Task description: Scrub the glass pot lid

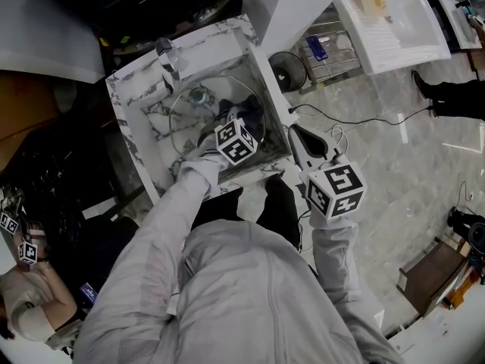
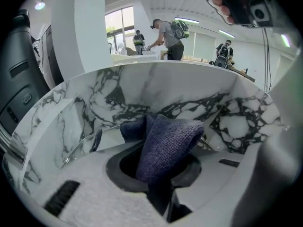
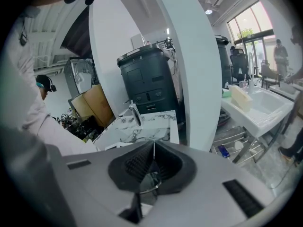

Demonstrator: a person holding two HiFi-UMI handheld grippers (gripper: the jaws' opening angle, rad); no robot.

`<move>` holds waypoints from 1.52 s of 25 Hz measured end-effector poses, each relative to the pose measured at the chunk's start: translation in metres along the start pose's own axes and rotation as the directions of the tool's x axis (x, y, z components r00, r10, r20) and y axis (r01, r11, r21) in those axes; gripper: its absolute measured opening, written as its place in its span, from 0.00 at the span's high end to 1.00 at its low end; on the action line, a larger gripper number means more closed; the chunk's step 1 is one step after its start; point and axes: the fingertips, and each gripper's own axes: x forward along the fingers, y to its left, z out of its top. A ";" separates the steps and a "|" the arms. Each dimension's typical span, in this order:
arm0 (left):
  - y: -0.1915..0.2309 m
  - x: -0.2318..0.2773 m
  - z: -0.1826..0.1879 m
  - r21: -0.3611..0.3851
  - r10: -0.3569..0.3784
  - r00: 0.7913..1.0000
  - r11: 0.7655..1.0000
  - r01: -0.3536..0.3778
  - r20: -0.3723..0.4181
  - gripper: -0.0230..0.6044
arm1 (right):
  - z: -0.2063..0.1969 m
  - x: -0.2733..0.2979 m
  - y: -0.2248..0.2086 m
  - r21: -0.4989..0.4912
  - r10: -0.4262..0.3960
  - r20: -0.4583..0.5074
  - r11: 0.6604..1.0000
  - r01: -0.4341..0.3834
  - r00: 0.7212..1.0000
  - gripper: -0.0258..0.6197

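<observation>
While clamped on cloth (image 2: pixel 165 141), L hand-held gripper (image 2: pixel 158 181) sits over glass lid (image 1: pixel 188 116).
R hand-held gripper (image 3: pixel 152 164): jaws together, empty, right of sink (image 1: pixel 130 139).

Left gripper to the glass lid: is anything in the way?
Only the blue cloth that the left gripper clamps, its own scrubbing tool. Nothing else visible blocks the glass lid lying in the sink.
</observation>
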 end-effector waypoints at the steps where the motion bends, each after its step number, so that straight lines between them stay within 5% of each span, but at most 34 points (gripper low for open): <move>1: -0.004 -0.001 0.000 0.005 -0.010 1.000 1.000 0.010 -0.001 0.84 | 0.000 0.000 0.000 0.000 0.001 0.001 1.000 -0.001 1.000 0.91; 16: -0.070 -0.017 -0.007 0.039 -0.231 0.973 0.972 0.232 -0.021 0.84 | -0.002 -0.002 0.005 0.002 0.012 0.009 1.000 -0.012 1.000 0.91; 28: -0.088 -0.039 0.000 -0.070 -0.371 0.928 0.925 0.373 0.037 0.84 | -0.002 -0.006 0.008 0.005 0.017 0.014 1.000 -0.017 1.000 0.91; 32: -0.047 -0.063 0.004 -0.181 -0.270 0.953 0.939 0.292 0.135 0.84 | 0.002 -0.004 0.012 0.000 0.027 0.021 1.000 -0.027 0.999 0.91; 35: 0.007 -0.087 0.001 -0.300 -0.066 0.981 0.946 0.120 0.184 0.84 | 0.004 -0.002 0.014 -0.005 0.032 0.024 0.999 -0.032 0.999 0.91; 38: 0.058 -0.105 -0.018 -0.372 0.152 0.979 0.924 -0.092 0.137 0.84 | 0.005 0.001 0.017 -0.009 0.041 0.023 0.999 -0.041 0.999 0.91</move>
